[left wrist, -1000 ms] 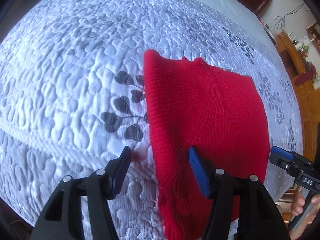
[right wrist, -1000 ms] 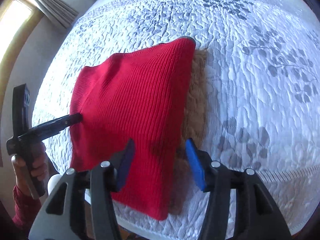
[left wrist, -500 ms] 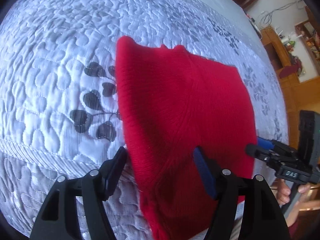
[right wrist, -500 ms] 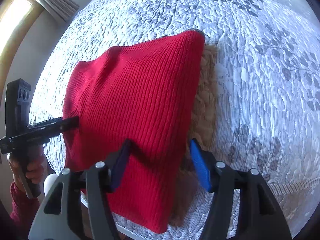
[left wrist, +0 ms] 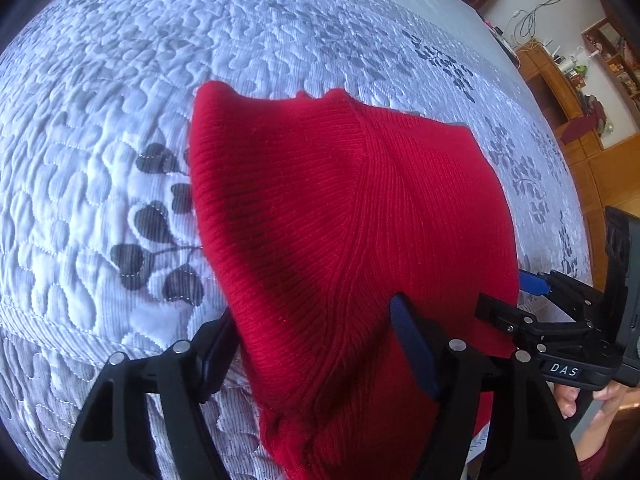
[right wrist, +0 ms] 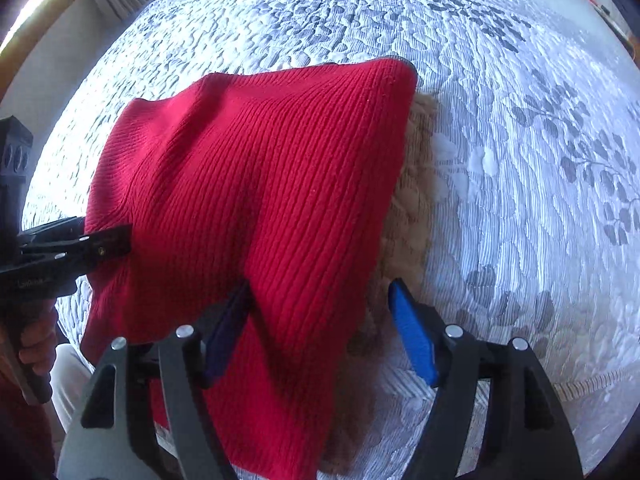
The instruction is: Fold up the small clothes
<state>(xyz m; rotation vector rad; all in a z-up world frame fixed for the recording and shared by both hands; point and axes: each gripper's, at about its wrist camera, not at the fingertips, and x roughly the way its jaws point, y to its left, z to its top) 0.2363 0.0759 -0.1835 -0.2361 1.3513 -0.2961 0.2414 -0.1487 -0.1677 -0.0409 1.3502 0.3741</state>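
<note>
Red knit garment [left wrist: 352, 232] lengthwise away across quilt [left wrist: 100, 128], left gripper [left wrist: 316, 344] and right gripper [right wrist: 320, 332] fingers apart, straddling its near edge

Black plastic grippers [left wrist: 320, 344] with blue finger pads [right wrist: 412, 336], silver rivets, white "DAS" lettering; bare-skinned hand [left wrist: 592, 396], dark-red sleeve.

Both tools, left tool [left wrist: 316, 344] and right tool [right wrist: 320, 320], have slid forward around the red garment's [left wrist: 352, 216] edges.

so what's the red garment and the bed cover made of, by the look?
Red garment: rib-knit, likely wool or acrylic; fine vertical ribs, matte, slightly fuzzy. Bed cover: quilted woven fabric, probably cotton or polyester; stitched puffy pattern, grey printed leaves, slight sheen.
</note>
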